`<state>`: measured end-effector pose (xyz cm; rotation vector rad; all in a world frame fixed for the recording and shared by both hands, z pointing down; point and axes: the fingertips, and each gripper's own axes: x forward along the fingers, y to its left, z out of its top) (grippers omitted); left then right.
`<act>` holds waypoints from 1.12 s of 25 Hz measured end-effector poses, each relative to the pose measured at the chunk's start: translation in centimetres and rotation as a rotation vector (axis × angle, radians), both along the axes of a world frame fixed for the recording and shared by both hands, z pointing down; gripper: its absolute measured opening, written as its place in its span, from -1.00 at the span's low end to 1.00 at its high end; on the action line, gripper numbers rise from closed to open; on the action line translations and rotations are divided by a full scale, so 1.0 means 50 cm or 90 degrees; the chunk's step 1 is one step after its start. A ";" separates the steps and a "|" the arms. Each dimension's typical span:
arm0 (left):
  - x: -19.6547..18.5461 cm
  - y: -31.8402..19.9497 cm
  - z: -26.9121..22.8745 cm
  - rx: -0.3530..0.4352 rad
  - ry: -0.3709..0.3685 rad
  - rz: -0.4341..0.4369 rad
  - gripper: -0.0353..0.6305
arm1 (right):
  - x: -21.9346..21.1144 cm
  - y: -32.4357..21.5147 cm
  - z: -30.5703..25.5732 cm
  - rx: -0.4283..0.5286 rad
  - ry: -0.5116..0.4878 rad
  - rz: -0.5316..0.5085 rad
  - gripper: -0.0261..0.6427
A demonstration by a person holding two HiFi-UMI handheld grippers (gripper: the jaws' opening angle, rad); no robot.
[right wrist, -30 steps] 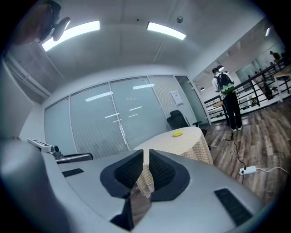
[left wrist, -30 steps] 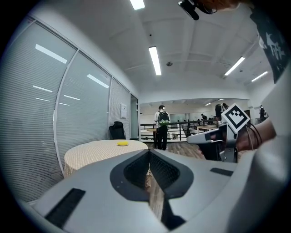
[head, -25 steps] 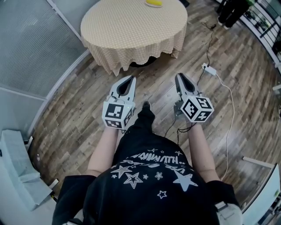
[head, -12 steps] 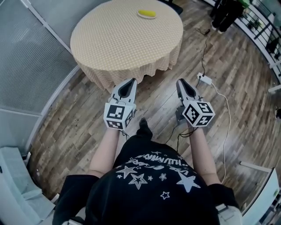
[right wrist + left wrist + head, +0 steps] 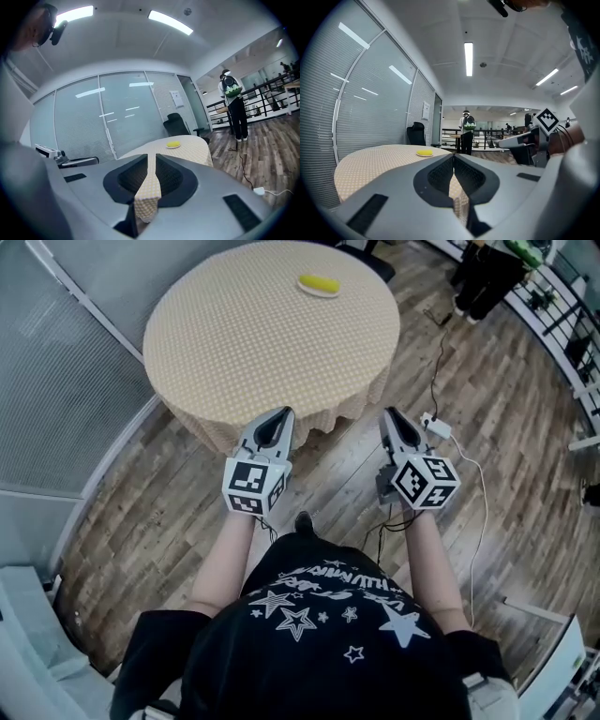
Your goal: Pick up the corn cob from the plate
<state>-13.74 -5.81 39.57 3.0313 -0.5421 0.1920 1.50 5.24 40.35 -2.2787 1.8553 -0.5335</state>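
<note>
Left gripper (image 5: 274,418) and right gripper (image 5: 392,418) both closed, empty, held level at the near edge of the table (image 5: 234,343); corn cob (image 5: 319,283) sits on its plate (image 5: 330,293) at the far side, probably out of reach.

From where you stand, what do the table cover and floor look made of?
Table cover: likely woven cloth, matte beige with fine checks; its hem hangs in folds. Floor: wood or wood-look planks, slight sheen; grain and seams show.
</note>
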 end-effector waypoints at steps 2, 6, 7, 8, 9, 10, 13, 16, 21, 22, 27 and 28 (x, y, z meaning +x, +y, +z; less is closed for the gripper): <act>0.013 -0.035 0.001 -0.002 0.001 -0.001 -0.87 | 0.015 -0.034 -0.004 0.001 0.004 -0.001 -0.77; 0.032 -0.084 0.004 -0.003 0.002 0.001 -0.87 | 0.035 -0.079 -0.004 0.002 0.003 0.005 -0.77; 0.034 -0.091 0.007 -0.004 0.002 0.002 -0.87 | 0.039 -0.085 0.000 0.001 0.001 0.007 -0.77; 0.037 -0.096 0.009 -0.005 0.002 0.002 -0.87 | 0.043 -0.088 0.003 0.000 -0.001 0.010 -0.77; 0.040 -0.101 0.012 -0.007 0.001 0.002 -0.87 | 0.047 -0.091 0.006 -0.001 -0.004 0.012 -0.77; 0.044 -0.104 0.013 -0.009 0.001 0.003 -0.87 | 0.053 -0.094 0.008 -0.002 -0.006 0.014 -0.77; 0.059 -0.113 0.015 -0.008 0.001 0.003 -0.87 | 0.069 -0.104 0.010 -0.001 -0.004 0.014 -0.77; 0.069 -0.121 0.014 -0.006 0.000 -0.011 -0.87 | 0.090 -0.119 0.007 0.005 0.004 0.011 -0.77; 0.085 -0.139 0.021 -0.003 -0.009 -0.055 -0.87 | 0.144 -0.171 0.016 0.015 -0.010 -0.024 -0.77; 0.091 -0.148 0.021 -0.004 -0.009 -0.068 -0.87 | 0.155 -0.186 0.016 0.017 -0.013 -0.034 -0.77; 0.139 -0.187 0.024 -0.001 -0.020 -0.123 -0.87 | 0.222 -0.260 0.019 0.019 -0.017 -0.093 -0.77; 0.153 -0.193 0.026 -0.003 -0.023 -0.133 -0.87 | 0.241 -0.273 0.024 0.017 -0.026 -0.100 -0.77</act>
